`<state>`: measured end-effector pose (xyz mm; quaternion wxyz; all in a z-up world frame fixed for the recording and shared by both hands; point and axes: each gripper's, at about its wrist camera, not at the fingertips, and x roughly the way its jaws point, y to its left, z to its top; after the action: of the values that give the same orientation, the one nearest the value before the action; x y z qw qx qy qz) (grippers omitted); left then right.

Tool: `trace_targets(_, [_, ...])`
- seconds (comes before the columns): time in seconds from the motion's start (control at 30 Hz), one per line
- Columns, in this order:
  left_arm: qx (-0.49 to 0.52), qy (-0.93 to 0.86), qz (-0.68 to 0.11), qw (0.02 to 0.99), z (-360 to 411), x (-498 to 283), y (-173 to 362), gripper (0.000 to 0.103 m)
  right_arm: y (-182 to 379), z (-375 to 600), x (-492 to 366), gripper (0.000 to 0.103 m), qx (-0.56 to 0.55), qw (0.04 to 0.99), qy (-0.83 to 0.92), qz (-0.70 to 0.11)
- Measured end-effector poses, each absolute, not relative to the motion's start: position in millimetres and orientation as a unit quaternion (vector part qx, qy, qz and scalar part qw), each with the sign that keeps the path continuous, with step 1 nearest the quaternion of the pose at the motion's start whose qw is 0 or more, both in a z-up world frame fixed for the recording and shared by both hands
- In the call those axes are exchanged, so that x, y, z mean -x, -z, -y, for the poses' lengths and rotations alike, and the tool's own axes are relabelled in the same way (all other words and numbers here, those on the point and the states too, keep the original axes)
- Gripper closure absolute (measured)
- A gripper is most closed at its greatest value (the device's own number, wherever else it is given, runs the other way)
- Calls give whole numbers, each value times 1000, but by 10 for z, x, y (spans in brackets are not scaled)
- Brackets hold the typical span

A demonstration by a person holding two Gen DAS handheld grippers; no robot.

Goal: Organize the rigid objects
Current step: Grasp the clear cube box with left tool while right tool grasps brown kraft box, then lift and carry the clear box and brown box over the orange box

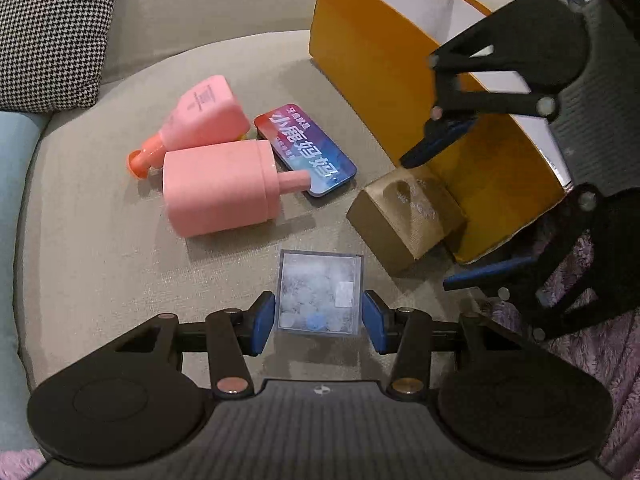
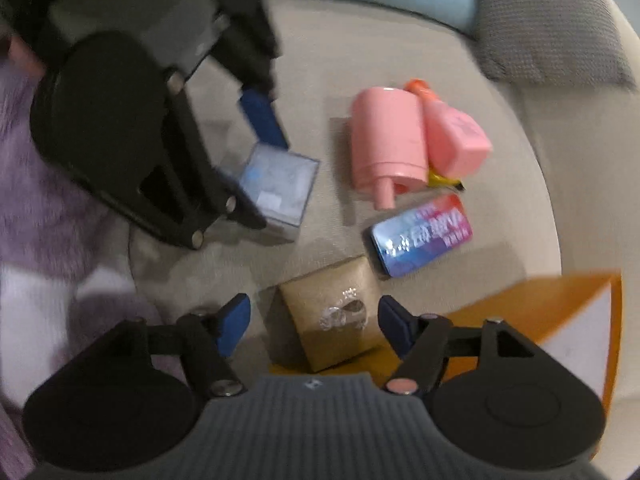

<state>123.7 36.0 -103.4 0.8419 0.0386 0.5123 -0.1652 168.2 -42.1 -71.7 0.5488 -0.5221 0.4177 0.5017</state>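
Two near, downward wrist views, shared sofa seat (image 1: 100, 240)

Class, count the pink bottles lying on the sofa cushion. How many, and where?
2: the wide pink bottle lies beside the slimmer orange-capped bottle, both left of the colourful tin. No others show.

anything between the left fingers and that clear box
Nothing visible: the clear box already sits between the left gripper's blue fingers, with only bare sofa cushion around it.

Clear cube (image 1: 319, 292) upright; gold box (image 1: 404, 216) against orange bin (image 1: 360, 56).
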Motion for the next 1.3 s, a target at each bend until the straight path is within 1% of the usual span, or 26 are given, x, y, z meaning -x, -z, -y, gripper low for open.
trace_targets(0.1, [-28,166,-513,841,-391,-1250,1035,49,819,355,-1694,30,548,510,-516,-417])
trace_targets(0.13, [-26,166,-513,842,-400,-1248,1035,49,862,331,-1702,29,554,498,-518,-421])
trace_targets(0.17, [-26,166,-513,842,-399,-1252,1035,49,898,311,-1705,24,563,491,-518,-416])
trace_targets(0.2, [-25,166,-512,842,-406,-1235,1036,49,931,283,-1702,24,573,486,-517,-409])
trace_targets(0.23, [-26,166,-512,843,-406,-1234,1036,49,948,258,-1701,25,581,482,-516,-405])
trace_targets(0.27, [-26,167,-511,843,-408,-1234,1038,49,973,230,-1719,28,584,476,-516,-408])
trace_targets(0.43, [-16,169,-510,843,-438,-1221,1040,49,1064,153,-1835,29,591,468,-505,-420])
trace_targets(0.53, [-16,169,-510,844,-432,-1225,1039,49,1069,123,-1908,29,571,468,-506,-446])
trace_targets(0.6, [-16,169,-509,844,-430,-1212,1034,49,1063,112,-1940,34,553,466,-512,-464])
trace_targets(0.67, [-16,169,-509,844,-431,-1209,1034,49,1045,112,-1932,39,547,470,-513,-465])
trace_targets(0.8, [-19,166,-505,847,-414,-1187,1026,49,986,140,-1877,40,534,481,-518,-464])
trace_targets(0.97, [-30,165,-497,851,-376,-1127,976,50,832,230,-1777,41,521,503,-528,-444])
trace_targets(1.3, [-42,158,-472,866,-345,-974,679,50,415,351,-1657,41,515,546,-524,-403])
